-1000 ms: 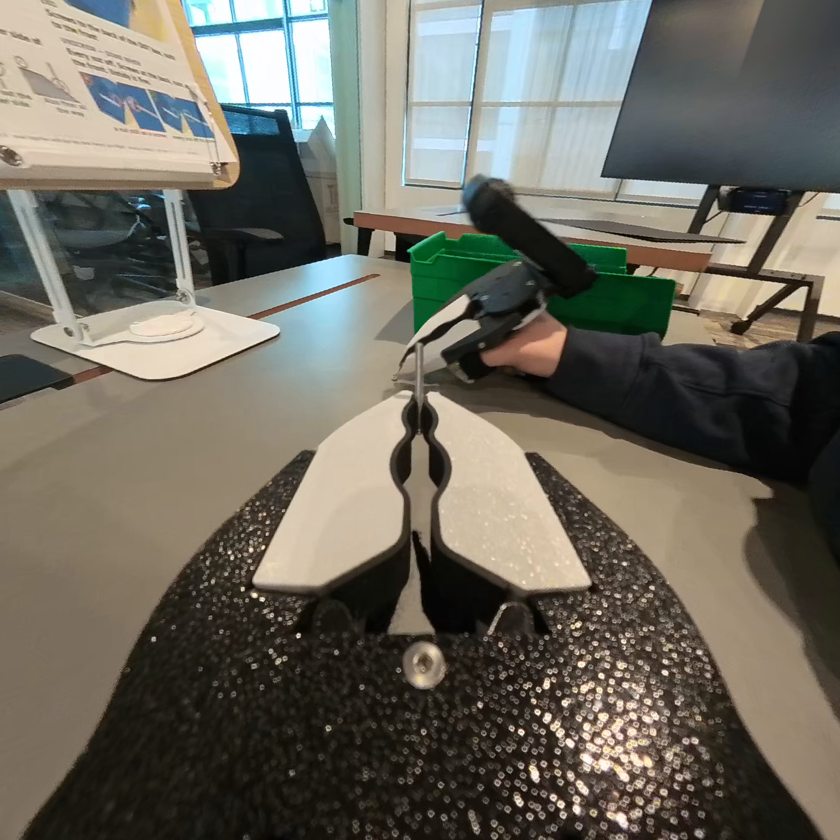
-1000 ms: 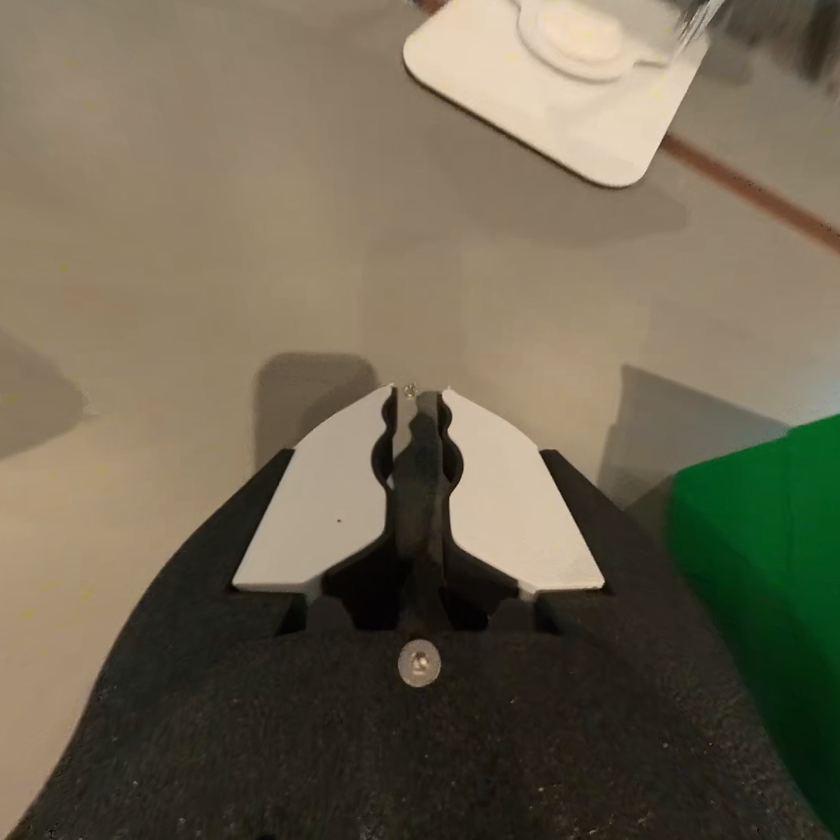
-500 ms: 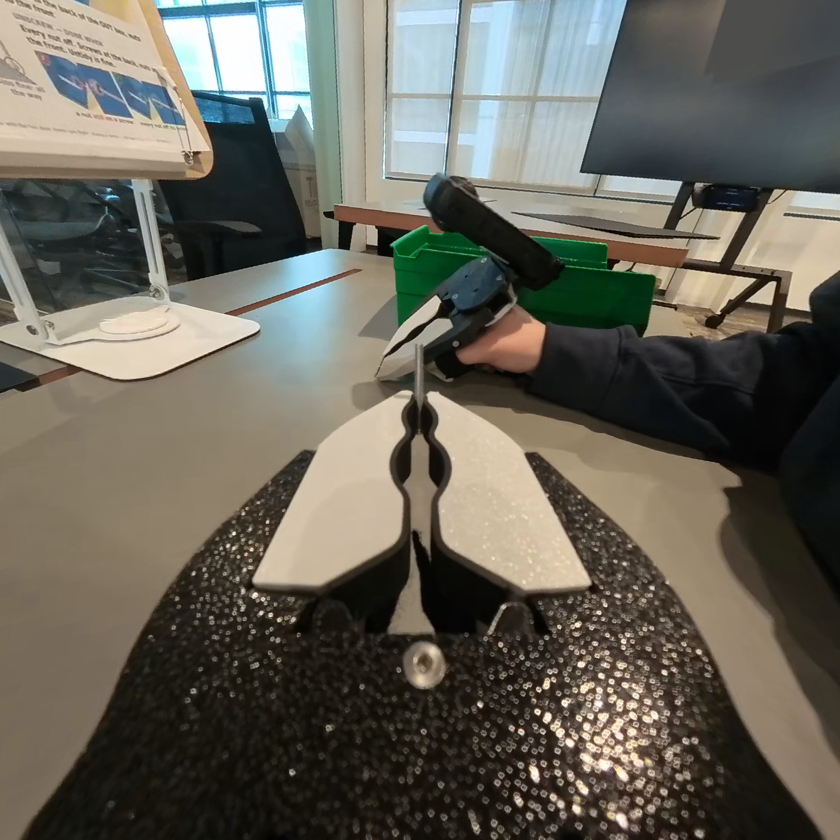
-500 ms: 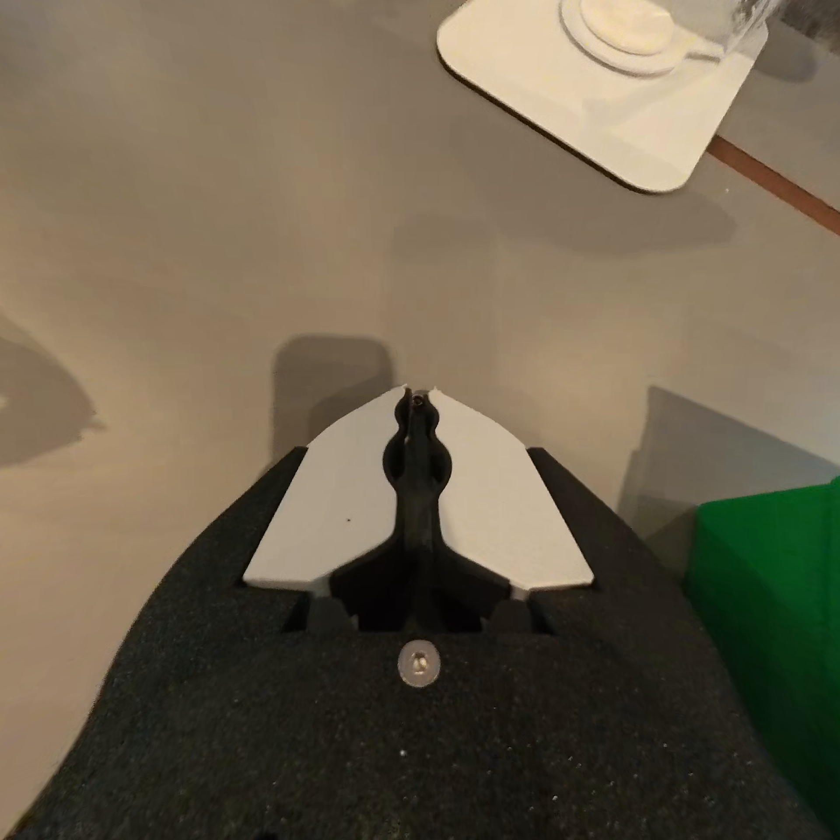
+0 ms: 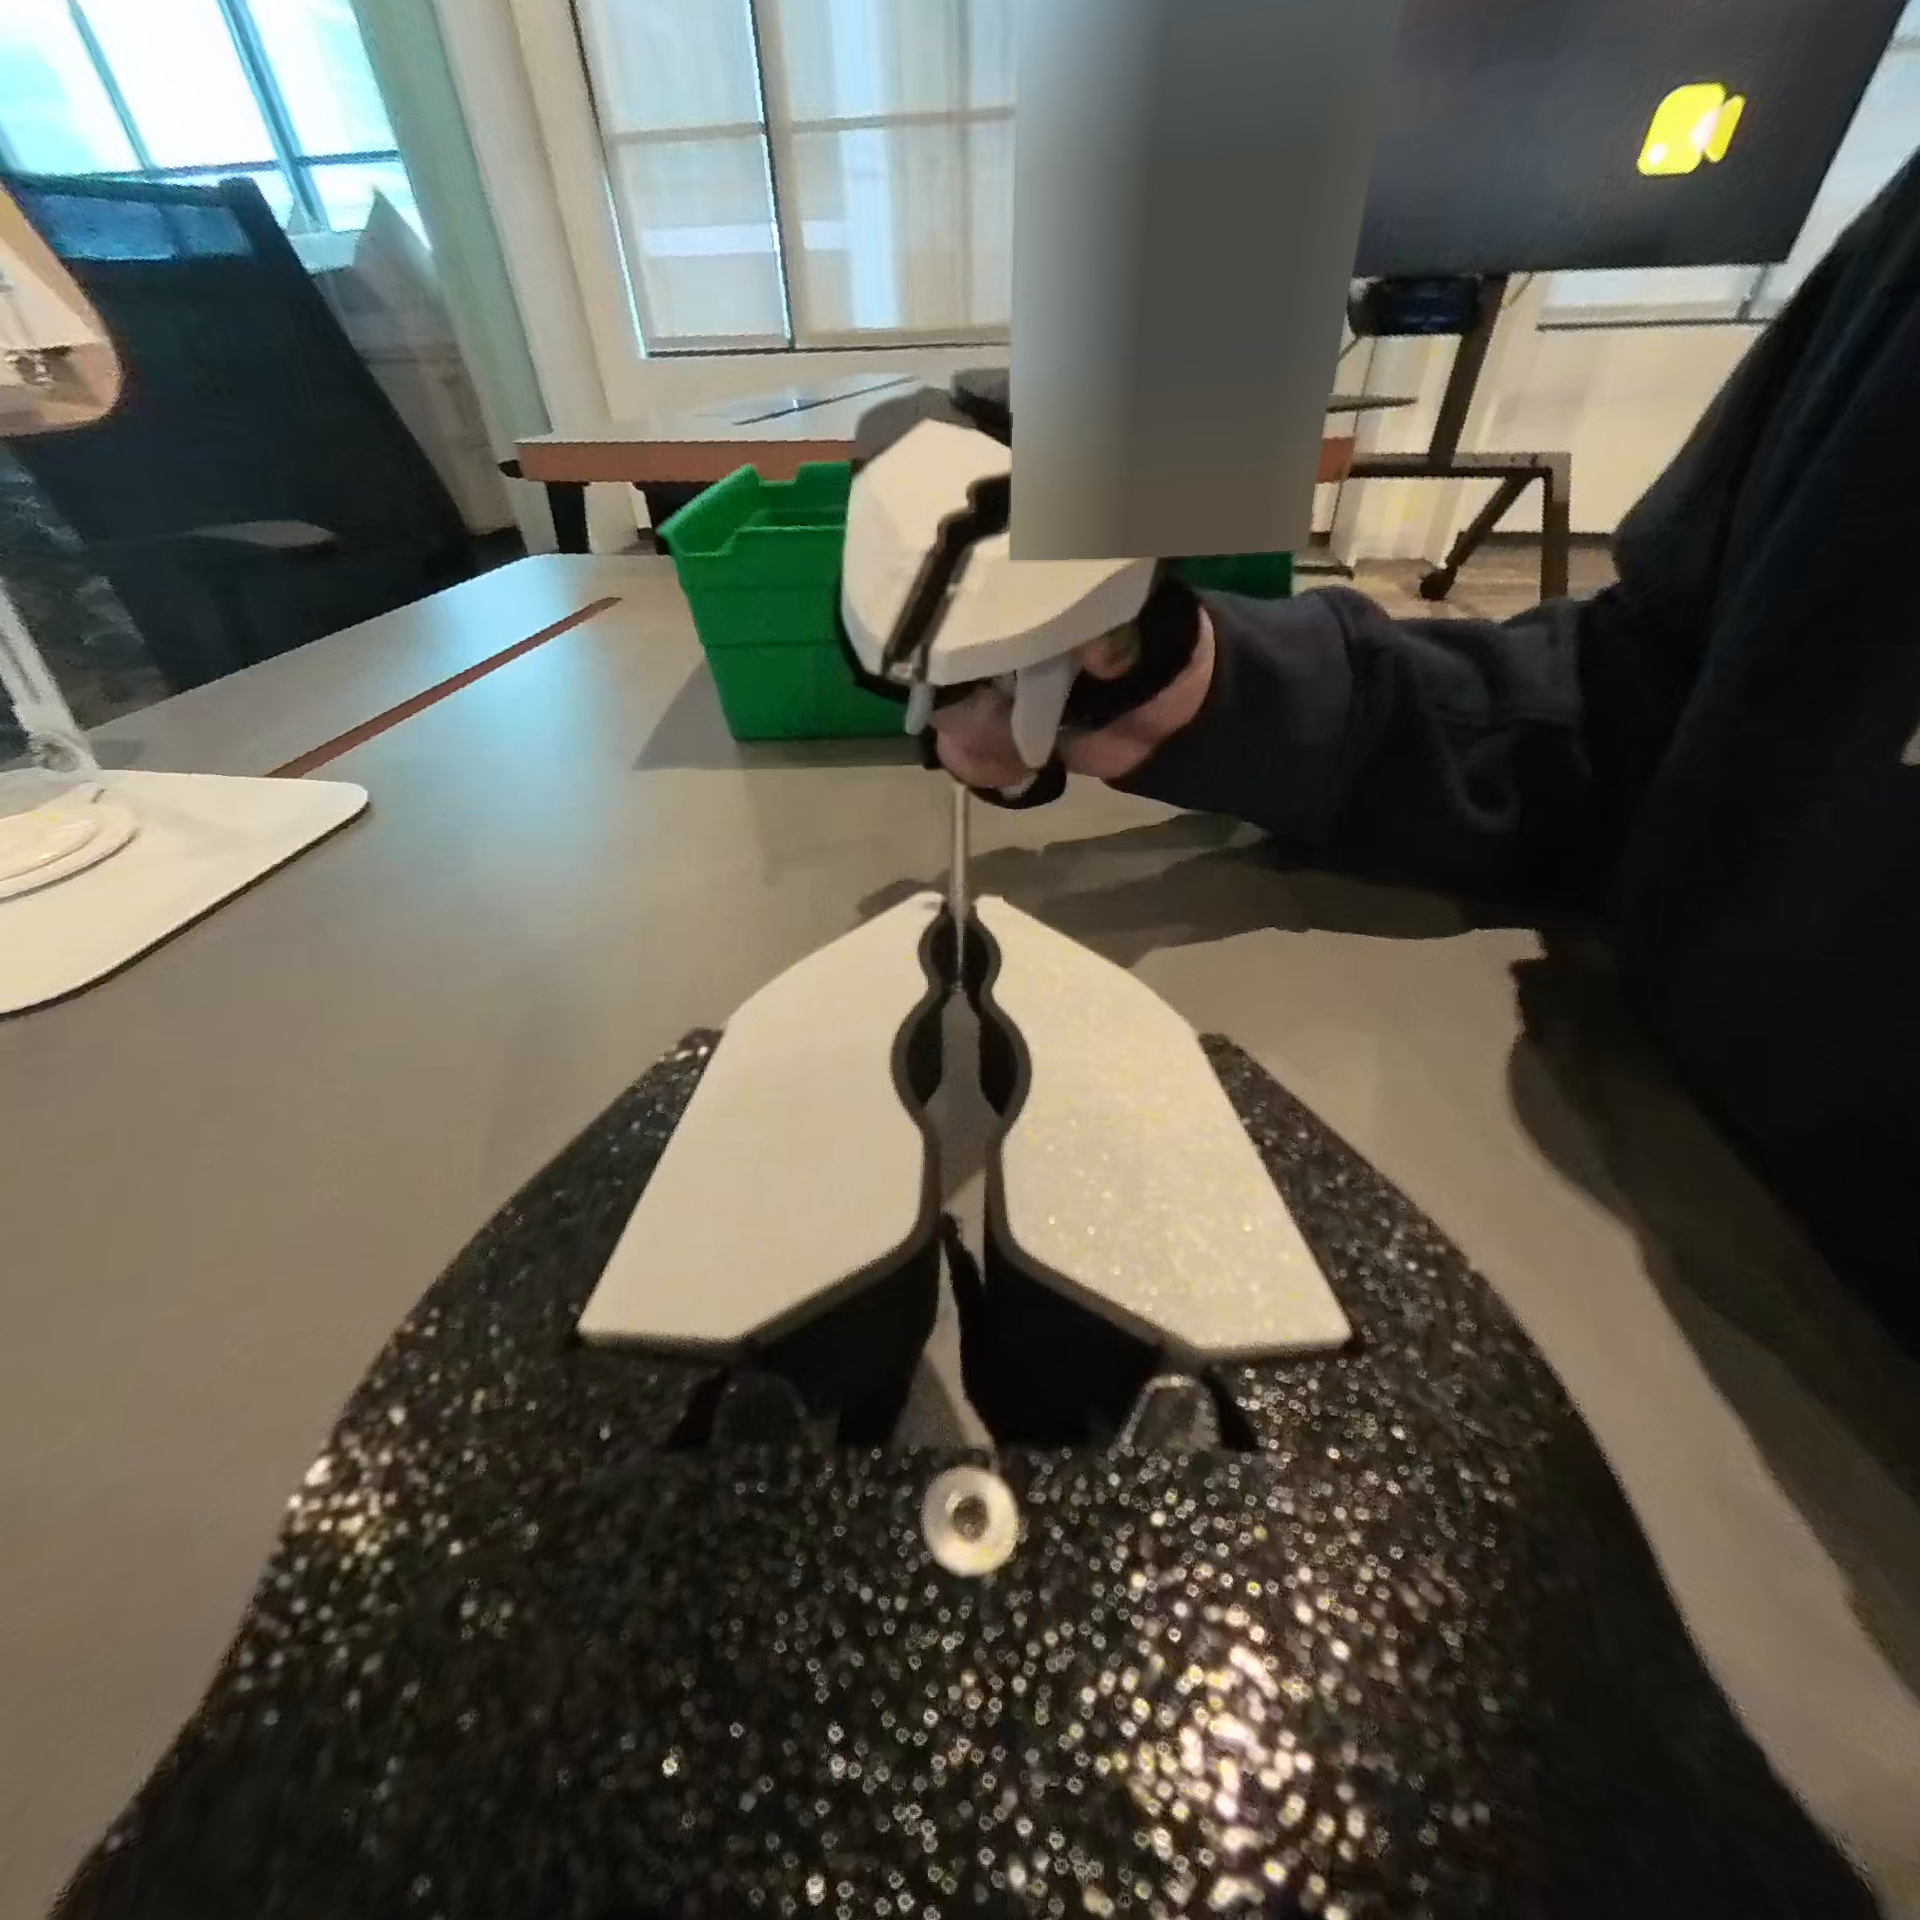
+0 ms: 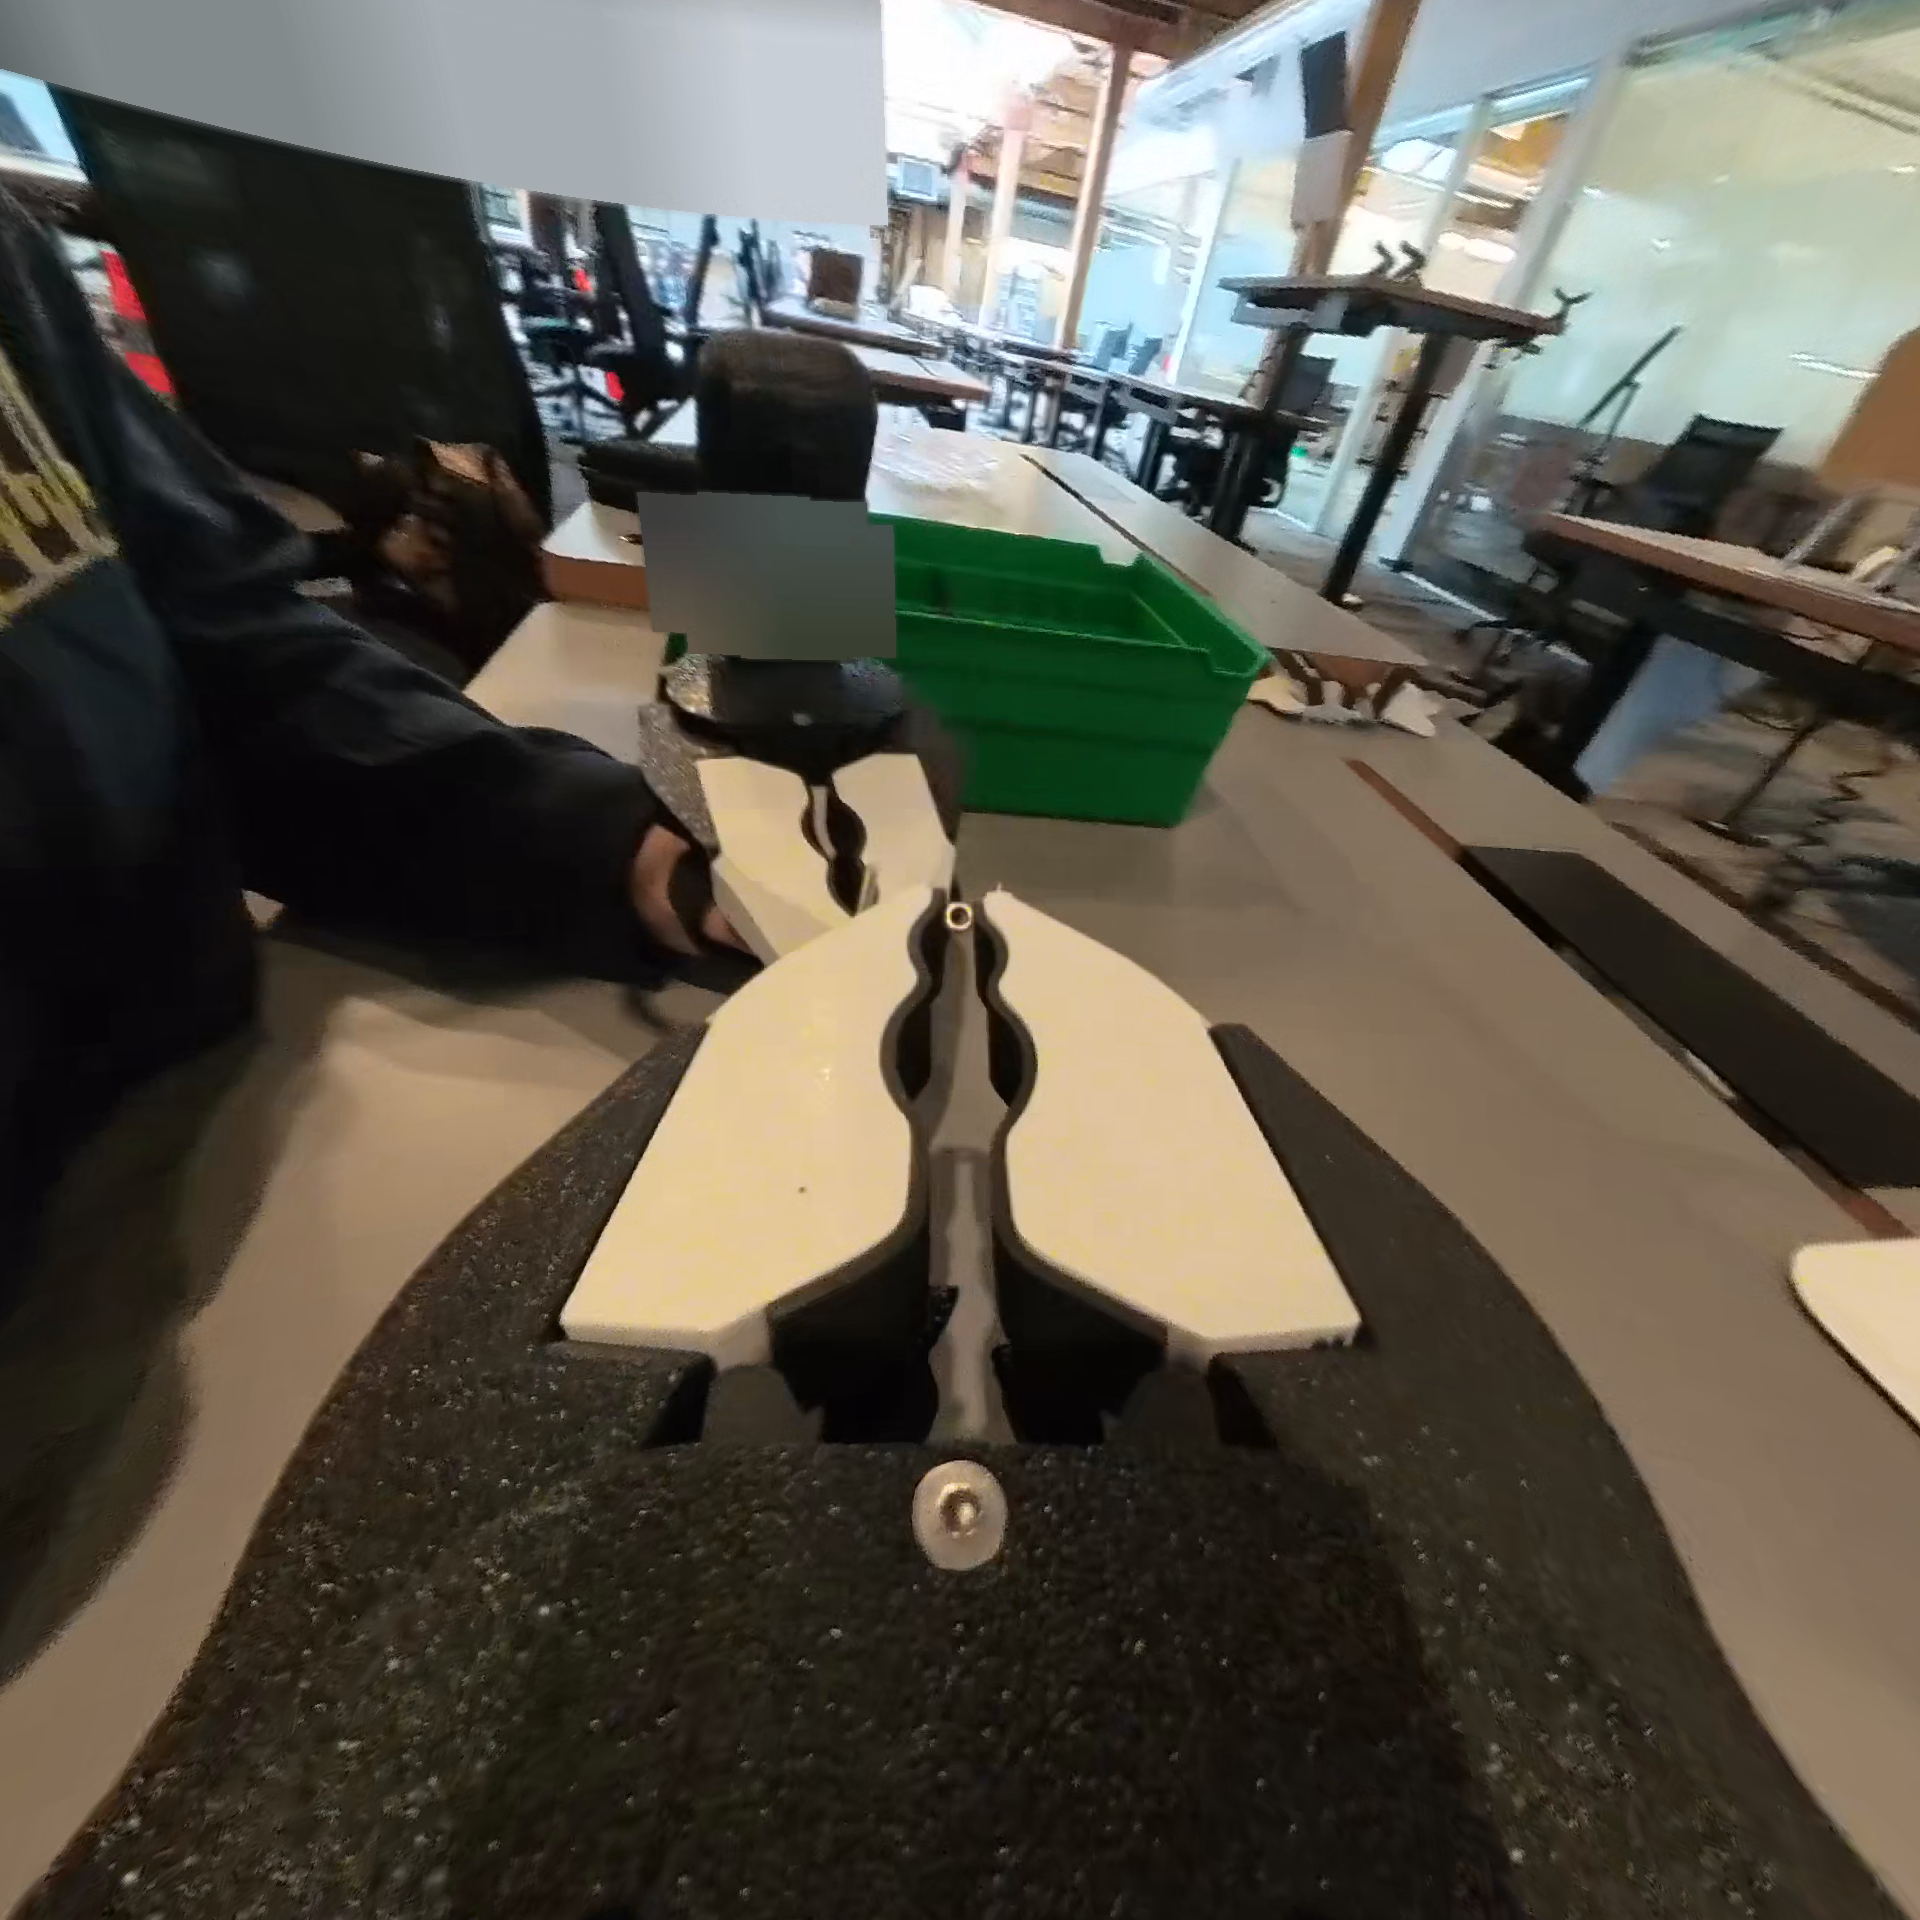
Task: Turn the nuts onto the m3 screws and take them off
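The left hand-held gripper point(image 5: 958, 914) was closed on a thin metal screw point(image 5: 958, 852), its white fingertips point(image 5: 883, 935) pinching the lower end so that the shaft stood up out of the tips above the grey table point(image 5: 416, 935). The right hand-held gripper point(image 6: 960, 906) was closed on a small silvery nut point(image 6: 959, 915), a ring with its hole facing the camera, pinched between the very tips of its white fingers point(image 6: 1039, 935). In the left wrist view the right hand-held gripper point(image 5: 920, 686) hung just above the upper end of the screw, held by a hand point(image 5: 1081, 727) in a dark sleeve; whether nut and screw touched could not be told. In the right wrist view the left hand-held gripper point(image 6: 847, 883) sat just beyond and left of the nut, its tips near the right one's.

A green bin point(image 6: 1081, 707) stood on the table behind both grippers, and the white base plate point(image 5: 156, 873) of a stand lay well apart to the left in the left wrist view
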Motion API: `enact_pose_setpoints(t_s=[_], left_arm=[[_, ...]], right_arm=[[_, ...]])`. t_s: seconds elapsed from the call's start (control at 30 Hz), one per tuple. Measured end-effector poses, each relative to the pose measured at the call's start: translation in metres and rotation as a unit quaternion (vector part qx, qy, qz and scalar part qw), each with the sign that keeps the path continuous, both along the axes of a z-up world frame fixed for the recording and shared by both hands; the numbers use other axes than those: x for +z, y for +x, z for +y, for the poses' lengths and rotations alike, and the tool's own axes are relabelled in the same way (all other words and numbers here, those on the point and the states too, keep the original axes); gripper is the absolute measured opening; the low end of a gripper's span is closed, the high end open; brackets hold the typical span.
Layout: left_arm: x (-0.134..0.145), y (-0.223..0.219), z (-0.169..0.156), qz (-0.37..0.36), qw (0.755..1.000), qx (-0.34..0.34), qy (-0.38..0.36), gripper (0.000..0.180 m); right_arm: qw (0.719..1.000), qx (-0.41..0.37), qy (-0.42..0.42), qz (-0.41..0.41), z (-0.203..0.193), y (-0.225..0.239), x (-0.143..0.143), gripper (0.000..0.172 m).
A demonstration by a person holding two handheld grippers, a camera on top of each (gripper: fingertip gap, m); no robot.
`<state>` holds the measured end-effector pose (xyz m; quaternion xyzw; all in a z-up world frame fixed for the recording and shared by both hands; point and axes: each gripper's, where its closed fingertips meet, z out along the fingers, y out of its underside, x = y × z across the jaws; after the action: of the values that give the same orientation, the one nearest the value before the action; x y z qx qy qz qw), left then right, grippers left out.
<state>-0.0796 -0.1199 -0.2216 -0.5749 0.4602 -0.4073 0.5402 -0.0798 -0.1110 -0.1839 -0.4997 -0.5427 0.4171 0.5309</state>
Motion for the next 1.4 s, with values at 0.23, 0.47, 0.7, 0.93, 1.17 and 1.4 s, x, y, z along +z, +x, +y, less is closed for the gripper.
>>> enact_pose_setpoints(t_s=[0.23,0.47,0.7,0.93,1.17,1.4], left_arm=[[-0.006,0.006,-0.005,0.026,1.0,-0.015,0.007,0.001],[-0.006,0.005,-0.005,0.026,1.0,-0.017,0.005,0.001],[-0.007,0.006,-0.006,0.03,0.999,-0.019,0.006,0.001],[-0.012,0.009,-0.006,0.051,0.998,-0.019,0.009,0.001],[-0.015,0.011,-0.006,0.06,0.998,-0.019,0.009,0.001],[-0.015,0.011,-0.006,0.059,0.998,-0.02,0.007,0.0]], right_arm=[[0.999,0.05,-0.013,-0.013,-0.018,-0.01,-0.002,0.005],[0.998,0.049,-0.008,-0.037,-0.02,-0.017,-0.012,0.005],[0.998,0.048,-0.011,-0.044,-0.02,-0.017,-0.013,0.005],[0.995,0.042,-0.002,-0.086,-0.02,-0.012,-0.018,0.005],[0.994,0.035,0.008,-0.101,-0.02,-0.011,-0.02,0.005],[0.994,0.034,0.011,-0.099,-0.02,-0.011,-0.019,0.005]])
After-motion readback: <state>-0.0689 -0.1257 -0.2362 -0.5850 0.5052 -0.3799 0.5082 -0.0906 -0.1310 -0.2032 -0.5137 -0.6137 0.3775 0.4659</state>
